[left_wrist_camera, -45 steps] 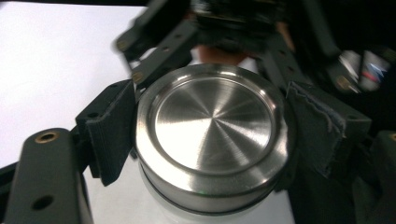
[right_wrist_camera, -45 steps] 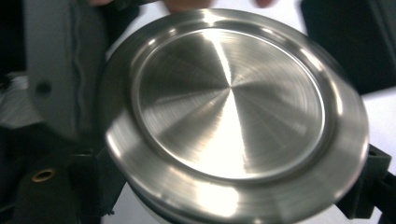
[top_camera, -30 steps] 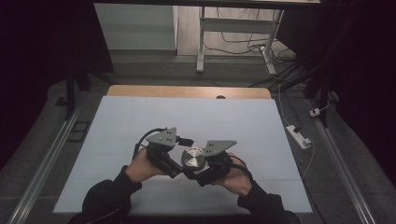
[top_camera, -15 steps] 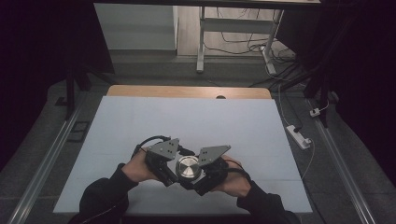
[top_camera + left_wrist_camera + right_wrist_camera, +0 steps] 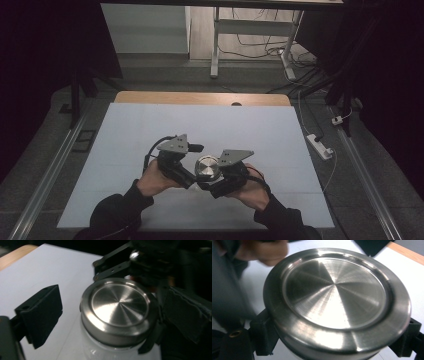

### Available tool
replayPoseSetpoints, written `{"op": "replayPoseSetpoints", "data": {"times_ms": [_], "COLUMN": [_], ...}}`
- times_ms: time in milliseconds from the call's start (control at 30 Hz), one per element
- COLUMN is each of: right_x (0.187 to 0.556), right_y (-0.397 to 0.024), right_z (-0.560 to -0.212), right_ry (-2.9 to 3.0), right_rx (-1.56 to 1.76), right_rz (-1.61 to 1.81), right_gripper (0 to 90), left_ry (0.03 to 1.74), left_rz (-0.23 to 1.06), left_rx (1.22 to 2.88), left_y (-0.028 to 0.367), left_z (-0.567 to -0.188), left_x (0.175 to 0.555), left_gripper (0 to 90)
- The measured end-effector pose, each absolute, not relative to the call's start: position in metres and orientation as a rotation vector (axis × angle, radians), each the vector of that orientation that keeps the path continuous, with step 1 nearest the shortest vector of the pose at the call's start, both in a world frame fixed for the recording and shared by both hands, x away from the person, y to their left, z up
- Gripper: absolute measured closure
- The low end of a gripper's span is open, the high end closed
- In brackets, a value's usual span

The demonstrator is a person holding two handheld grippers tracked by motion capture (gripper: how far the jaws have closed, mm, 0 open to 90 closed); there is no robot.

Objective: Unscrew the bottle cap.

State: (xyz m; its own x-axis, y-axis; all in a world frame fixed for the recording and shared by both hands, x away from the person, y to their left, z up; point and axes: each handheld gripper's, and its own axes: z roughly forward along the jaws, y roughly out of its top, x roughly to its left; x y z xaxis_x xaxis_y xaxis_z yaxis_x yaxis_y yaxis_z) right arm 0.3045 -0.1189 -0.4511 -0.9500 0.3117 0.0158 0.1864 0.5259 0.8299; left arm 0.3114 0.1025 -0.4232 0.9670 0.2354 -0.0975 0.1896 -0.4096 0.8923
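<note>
Centrally, near the front edge of the bench (image 5: 150, 125), we see the jar (image 5: 100, 350) with its steel lid (image 5: 207, 168). We note the right claw (image 5: 212, 184) clamped on the jar just below the lid. Beside the lid, the left claw (image 5: 189, 176) stands apart, its jaws just opened, the lid between them but unpressed.

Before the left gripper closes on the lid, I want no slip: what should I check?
1. Right gripper clamped on the jar under the lid: ok.
2. Left gripper gripping the lid: not ok; its jaws have just been opening, lid between them, one of its fingers apart from it.
3. Lid sitting level on the jar: ok.
4. Lid loosened: cannot tell.
5. Jar resting on the table: cannot tell.
</note>
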Motion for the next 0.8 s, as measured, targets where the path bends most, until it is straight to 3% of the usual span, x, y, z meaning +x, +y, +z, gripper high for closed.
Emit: {"op": "replayPoseSetpoints", "data": {"times_ms": [133, 367, 533, 733, 800], "right_x": [0.301, 0.292, 0.294, 0.302, 0.304], "right_y": [-0.117, -0.109, -0.111, -0.115, -0.117], "right_z": [-0.45, -0.452, -0.45, -0.453, -0.453], "right_ry": [2.669, 2.735, 2.69, 2.599, 2.583], "right_rx": [0.353, 0.209, 0.264, 0.456, 0.481], "right_rz": [1.424, 1.408, 1.388, 1.345, 1.34], "right_gripper": [14.2, 14.2, 14.2, 14.3, 14.2], "left_ry": [0.139, 0.024, 0.154, 0.418, 0.411], "left_rz": [-0.05, -0.037, 0.005, 0.198, 0.202], "left_rx": [2.05, 2.129, 2.068, 2.052, 2.068], "left_y": [0.111, 0.099, 0.097, 0.077, 0.074], "left_z": [-0.424, -0.43, -0.432, -0.434, -0.431], "left_x": [0.312, 0.304, 0.304, 0.296, 0.296], "left_gripper": [11.8, 18.9, 19.8, 20.0, 18.5]}}
